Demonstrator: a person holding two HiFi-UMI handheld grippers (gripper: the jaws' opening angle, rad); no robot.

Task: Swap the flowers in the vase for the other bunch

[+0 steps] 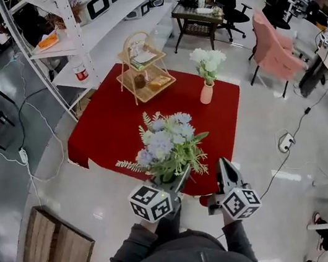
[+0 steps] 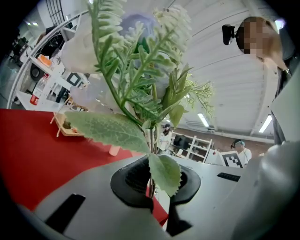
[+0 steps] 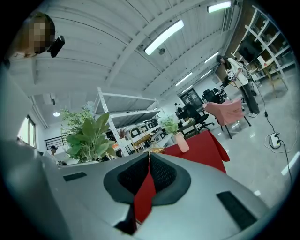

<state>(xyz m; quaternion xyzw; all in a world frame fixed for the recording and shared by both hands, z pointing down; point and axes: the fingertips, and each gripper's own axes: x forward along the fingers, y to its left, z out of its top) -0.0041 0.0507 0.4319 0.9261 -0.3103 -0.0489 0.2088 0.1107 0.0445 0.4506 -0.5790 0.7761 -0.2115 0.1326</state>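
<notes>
My left gripper (image 1: 183, 174) is shut on the stems of a bunch of pale blue flowers (image 1: 165, 143) with green fern leaves, held upright above the near edge of the red table (image 1: 104, 128). In the left gripper view the stems (image 2: 151, 180) stand between the closed jaws. A pink vase (image 1: 207, 92) with white flowers (image 1: 208, 60) stands at the far right of the table. My right gripper (image 1: 225, 163) is shut with nothing in it, just right of the left one; the right gripper view shows the vase (image 3: 182, 145) ahead of it.
A two-tier wooden basket stand (image 1: 142, 68) sits at the table's far side. White metal shelving (image 1: 80, 29) lines the back left. A pink chair (image 1: 275, 51) is at the right, a wooden chair (image 1: 50, 254) at the near left. Cables cross the floor.
</notes>
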